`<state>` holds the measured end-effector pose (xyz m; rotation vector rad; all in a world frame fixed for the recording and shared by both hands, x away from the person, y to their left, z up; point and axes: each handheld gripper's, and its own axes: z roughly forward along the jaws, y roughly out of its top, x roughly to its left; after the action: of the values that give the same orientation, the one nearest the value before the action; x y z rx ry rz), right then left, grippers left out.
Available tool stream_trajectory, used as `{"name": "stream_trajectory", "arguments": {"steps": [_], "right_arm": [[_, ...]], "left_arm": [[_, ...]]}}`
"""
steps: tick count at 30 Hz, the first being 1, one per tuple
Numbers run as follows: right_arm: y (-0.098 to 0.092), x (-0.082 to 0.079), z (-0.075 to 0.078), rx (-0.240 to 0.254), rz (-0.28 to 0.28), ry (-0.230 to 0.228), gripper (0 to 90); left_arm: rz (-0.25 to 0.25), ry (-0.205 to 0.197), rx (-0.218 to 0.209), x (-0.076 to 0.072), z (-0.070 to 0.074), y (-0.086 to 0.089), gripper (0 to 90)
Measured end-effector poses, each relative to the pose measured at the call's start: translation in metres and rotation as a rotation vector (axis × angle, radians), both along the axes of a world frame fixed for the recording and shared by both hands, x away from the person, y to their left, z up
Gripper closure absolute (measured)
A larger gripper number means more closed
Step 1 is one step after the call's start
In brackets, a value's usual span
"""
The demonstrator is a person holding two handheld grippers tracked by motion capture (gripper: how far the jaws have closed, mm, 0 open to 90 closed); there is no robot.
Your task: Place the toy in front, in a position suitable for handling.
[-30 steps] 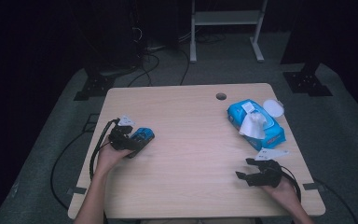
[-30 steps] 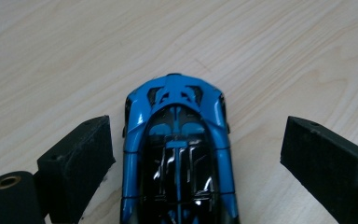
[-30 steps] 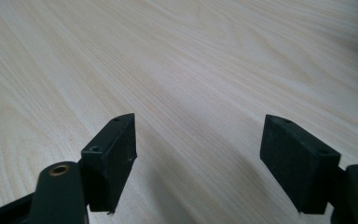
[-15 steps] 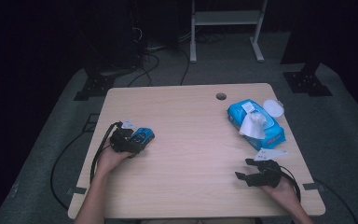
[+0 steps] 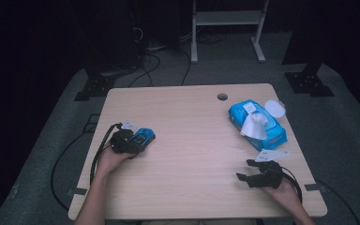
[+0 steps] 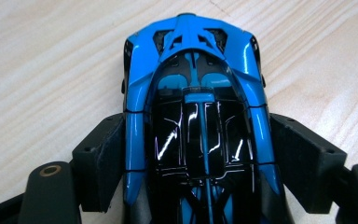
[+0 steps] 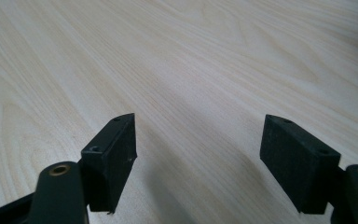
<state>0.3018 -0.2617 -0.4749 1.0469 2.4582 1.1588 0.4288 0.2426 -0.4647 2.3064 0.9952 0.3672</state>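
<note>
Item: blue toy car (image 6: 193,107), lower left of the high view on the wooden table (image 5: 187,154), lying between the pads of the left gripper (image 5: 130,142). Its jaws have just been closing and seem to touch both flanks, though firm pressure is hard to confirm. Step: grasping; next, finish the squeeze before lifting. Right gripper (image 7: 198,158), lower right, gapes empty over bare wood.

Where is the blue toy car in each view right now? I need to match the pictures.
High view: blue toy car sits left of centre on the table, at the left tongs.
Left gripper view: the car is at centre, between the two black jaws, nose pointing away.
Right gripper view: the car is not in it.
Shared landmark: the pale wood-grain tabletop.
</note>
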Motion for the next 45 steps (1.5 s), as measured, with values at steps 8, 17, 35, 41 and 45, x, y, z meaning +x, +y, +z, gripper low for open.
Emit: {"name": "stream_trajectory", "arguments": {"steps": [8, 17, 35, 41, 45], "right_arm": [[0.0, 0.0, 0.001, 0.003, 0.001, 0.0, 26.0], [0.0, -0.001, 0.001, 0.002, 0.004, -0.002, 26.0], [0.0, 0.0, 0.002, 0.003, -0.005, -0.008, 26.0], [-0.002, 0.001, 0.003, 0.013, -0.018, -0.01, 26.0], [-0.001, 0.0, 0.004, 0.024, -0.02, -0.021, 26.0]], "left_arm": [[-0.013, -0.019, 0.035, -0.001, 0.004, -0.004, 27.8], [-0.02, -0.031, 0.045, -0.003, 0.006, -0.005, 28.1], [-0.098, -0.125, -0.007, -0.017, 0.043, -0.034, 28.2], [-0.205, -0.148, -0.053, -0.027, 0.056, -0.068, 28.2], [-0.272, -0.141, -0.108, -0.034, 0.056, -0.092, 28.2]]}}
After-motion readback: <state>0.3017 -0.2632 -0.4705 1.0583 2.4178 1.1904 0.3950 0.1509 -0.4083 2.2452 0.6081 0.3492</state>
